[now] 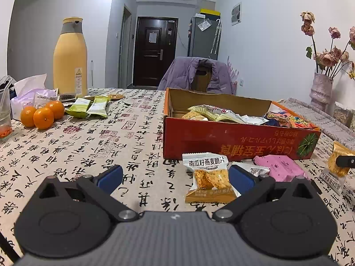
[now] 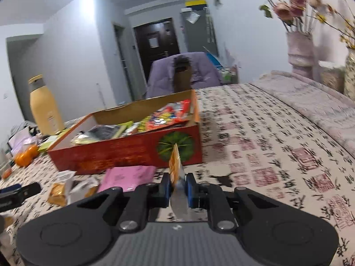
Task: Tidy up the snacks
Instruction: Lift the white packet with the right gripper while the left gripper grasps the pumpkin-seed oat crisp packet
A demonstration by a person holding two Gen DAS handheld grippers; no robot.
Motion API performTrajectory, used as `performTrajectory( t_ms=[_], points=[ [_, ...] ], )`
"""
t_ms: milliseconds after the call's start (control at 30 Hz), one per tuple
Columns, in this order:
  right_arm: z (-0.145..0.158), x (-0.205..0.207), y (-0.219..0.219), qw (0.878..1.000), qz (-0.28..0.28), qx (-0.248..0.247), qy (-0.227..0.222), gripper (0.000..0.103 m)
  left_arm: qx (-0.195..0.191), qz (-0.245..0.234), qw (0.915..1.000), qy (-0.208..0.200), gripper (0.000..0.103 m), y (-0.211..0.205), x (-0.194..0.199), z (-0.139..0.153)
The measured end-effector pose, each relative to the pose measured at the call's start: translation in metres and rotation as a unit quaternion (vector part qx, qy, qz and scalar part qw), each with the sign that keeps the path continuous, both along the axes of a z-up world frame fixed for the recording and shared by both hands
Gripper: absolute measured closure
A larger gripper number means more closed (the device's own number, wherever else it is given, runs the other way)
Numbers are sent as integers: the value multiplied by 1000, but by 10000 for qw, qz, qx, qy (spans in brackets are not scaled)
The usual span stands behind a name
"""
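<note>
Red cardboard box (image 1: 233, 140) sits on the patterned tablecloth (image 1: 111, 137), half full of snacks. My left gripper (image 1: 175, 178) is spread wide, empty, with an oat crisp packet (image 1: 209, 177) lying flat between its fingers. My right gripper (image 2: 178, 187) pinches a second packet (image 2: 176, 170) edge-on, before the box

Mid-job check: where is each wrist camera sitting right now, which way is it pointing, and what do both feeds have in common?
Left wrist: low over the calligraphy-print tablecloth, facing the red cardboard snack box; open left gripper by an oat-crisp packet.
Right wrist: right of it, tilted, facing the box's near corner; right gripper shut on an orange-and-silver snack packet.
Shared: box, pink packet, yellow thermos, dark door.
</note>
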State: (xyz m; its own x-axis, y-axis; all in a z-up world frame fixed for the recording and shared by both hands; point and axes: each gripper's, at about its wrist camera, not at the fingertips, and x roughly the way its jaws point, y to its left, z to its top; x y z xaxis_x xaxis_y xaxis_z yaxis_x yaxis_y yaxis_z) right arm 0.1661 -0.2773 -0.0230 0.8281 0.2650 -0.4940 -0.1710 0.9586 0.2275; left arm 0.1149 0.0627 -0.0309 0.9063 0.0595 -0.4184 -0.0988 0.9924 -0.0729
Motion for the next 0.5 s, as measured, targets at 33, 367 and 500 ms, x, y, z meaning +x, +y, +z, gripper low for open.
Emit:
performTrajectory(
  t_ms=[33, 367, 500],
  points=[
    [-2, 3, -3, 10000, -26, -1, 53, 88, 4, 1, 10000, -3, 0, 0, 0, 0],
    [-7, 11, 11, 9997, 99, -240, 29, 91, 34, 24, 10000, 63, 0, -1, 1, 0],
    [-4, 6, 10, 9996, 58, -253, -124, 91, -10, -107, 9994, 340, 0, -3, 11, 1]
  ],
)
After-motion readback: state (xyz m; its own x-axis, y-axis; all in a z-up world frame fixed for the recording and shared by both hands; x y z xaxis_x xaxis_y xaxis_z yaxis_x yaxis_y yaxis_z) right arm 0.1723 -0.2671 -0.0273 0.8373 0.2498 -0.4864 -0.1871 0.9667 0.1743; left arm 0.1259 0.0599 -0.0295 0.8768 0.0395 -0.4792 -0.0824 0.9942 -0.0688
